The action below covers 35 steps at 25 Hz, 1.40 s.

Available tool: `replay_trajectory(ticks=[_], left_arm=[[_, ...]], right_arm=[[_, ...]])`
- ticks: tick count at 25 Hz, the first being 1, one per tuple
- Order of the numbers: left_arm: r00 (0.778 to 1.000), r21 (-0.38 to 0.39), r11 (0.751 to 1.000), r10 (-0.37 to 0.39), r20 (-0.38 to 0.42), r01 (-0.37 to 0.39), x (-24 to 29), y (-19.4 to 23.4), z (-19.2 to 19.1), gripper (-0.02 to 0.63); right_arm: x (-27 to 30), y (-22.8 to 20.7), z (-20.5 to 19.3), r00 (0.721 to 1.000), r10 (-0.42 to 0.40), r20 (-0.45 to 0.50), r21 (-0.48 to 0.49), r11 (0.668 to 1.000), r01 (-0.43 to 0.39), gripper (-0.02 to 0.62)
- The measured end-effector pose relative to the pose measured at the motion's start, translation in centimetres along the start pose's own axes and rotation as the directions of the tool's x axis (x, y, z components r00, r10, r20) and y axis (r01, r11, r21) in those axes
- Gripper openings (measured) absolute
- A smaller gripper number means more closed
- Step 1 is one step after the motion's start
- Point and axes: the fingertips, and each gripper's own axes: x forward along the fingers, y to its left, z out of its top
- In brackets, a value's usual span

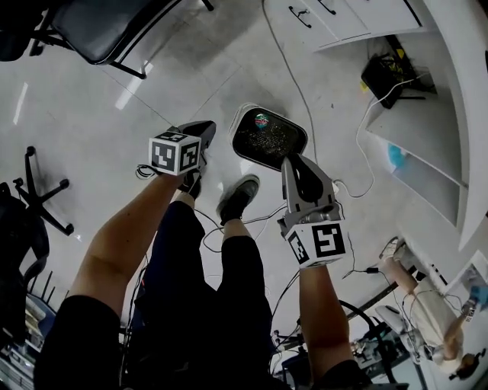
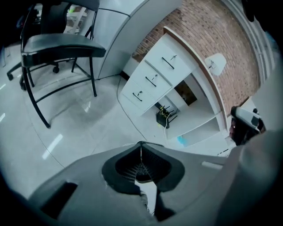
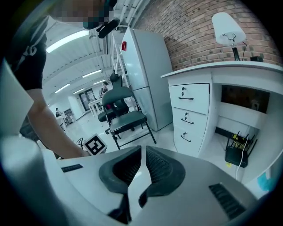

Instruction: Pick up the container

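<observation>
The container (image 1: 268,135) is a white-rimmed tub with a dark inside, and it lies on the pale floor just beyond the person's shoes. In the head view my left gripper (image 1: 201,134) hangs to its left, over the left shoe, with its jaws shut and nothing between them. My right gripper (image 1: 297,163) is just right of the tub's near rim, its jaws closed together and empty. Neither gripper touches the tub. The tub does not show in the left gripper view, where the jaws of the left gripper (image 2: 140,146) meet, or in the right gripper view, which looks past the right gripper (image 3: 142,151) across the room.
A black chair (image 1: 107,27) stands at the far left and an office chair base (image 1: 42,194) nearer left. White drawers (image 1: 335,17) and shelves holding a black router (image 1: 389,72) line the right. Cables (image 1: 305,91) trail over the floor. Another person (image 1: 427,305) is at lower right.
</observation>
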Motion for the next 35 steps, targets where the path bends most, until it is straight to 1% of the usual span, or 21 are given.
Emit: replay_trajectory(ticks=[2,7,12,14,16,17,19,21,25,29,32,33,34,35], left_arm=[[1.0,-0.019,1.0,-0.017,-0.002,0.017,1.5,0.9,-0.6,0.008],[0.999,-0.032,0.999,-0.02,-0.039,0.019,5.2,3.8,-3.1,0.008],[0.999,-0.075,0.997,-0.025,-0.039,0.022,8.2,6.5,-4.6,0.008],[0.999,-0.104,0.994,-0.02,-0.037,0.016,9.3,7.7,-5.2,0.008],[1.0,-0.147,0.989,-0.021,-0.018,0.018,10.1,8.6,-5.4,0.008],[0.999,-0.166,0.986,-0.032,-0.004,0.031,10.5,8.8,-5.3,0.008],[0.998,-0.176,0.983,-0.059,0.006,0.059,11.6,8.9,-5.3,0.008],[0.998,-0.171,0.983,-0.069,-0.008,0.067,12.9,9.3,-5.9,0.008],[0.997,-0.206,0.976,-0.076,-0.022,0.069,15.1,10.8,-8.0,0.008],[0.994,-0.223,0.97,-0.106,-0.037,0.095,17.2,11.9,-9.8,0.009],[0.991,-0.252,0.96,-0.133,-0.022,0.123,18.5,12.2,-10.6,0.011],[0.989,-0.256,0.956,-0.149,-0.014,0.14,18.9,12.2,-10.7,0.015],[0.986,-0.262,0.952,-0.165,-0.005,0.158,19.3,12.2,-10.7,0.033],[0.984,-0.273,0.946,-0.181,0.005,0.175,19.8,12.3,-10.8,0.073]], right_arm=[[0.9,-0.1,-1.4,1.0,0.006,-0.009,0.006,1.0,-0.006,0.009],[2.8,-0.3,-4.6,1.0,0.022,-0.022,0.026,0.999,-0.022,0.009],[4.6,-0.8,-7.3,0.998,0.042,-0.036,0.026,0.999,-0.041,0.009],[5.3,-1.2,-8.1,0.998,0.044,-0.033,0.029,0.999,-0.044,0.009],[5.8,-1.3,-8.5,0.999,0.048,-0.023,0.033,0.998,-0.047,0.009],[6.0,-1.4,-8.7,0.999,0.05,-0.018,0.032,0.998,-0.05,0.009],[6.6,-1.7,-9.1,0.999,0.054,-0.007,0.033,0.998,-0.053,0.009],[7.1,-1.9,-9.9,0.998,0.059,-0.003,0.038,0.998,-0.059,0.009],[8.0,-1.8,-11.7,0.997,0.078,-0.014,0.042,0.996,-0.077,0.009],[8.8,-1.9,-13.1,0.995,0.094,-0.011,0.044,0.995,-0.094,0.009],[9.1,-2.1,-13.9,0.994,0.109,-0.01,0.069,0.992,-0.108,0.009],[9.2,-2.1,-14.0,0.993,0.114,-0.004,0.08,0.99,-0.114,0.009],[9.3,-2.1,-14.1,0.993,0.119,0.002,0.087,0.989,-0.119,0.009],[9.4,-2.1,-14.3,0.992,0.124,0.007,0.091,0.988,-0.124,0.009]])
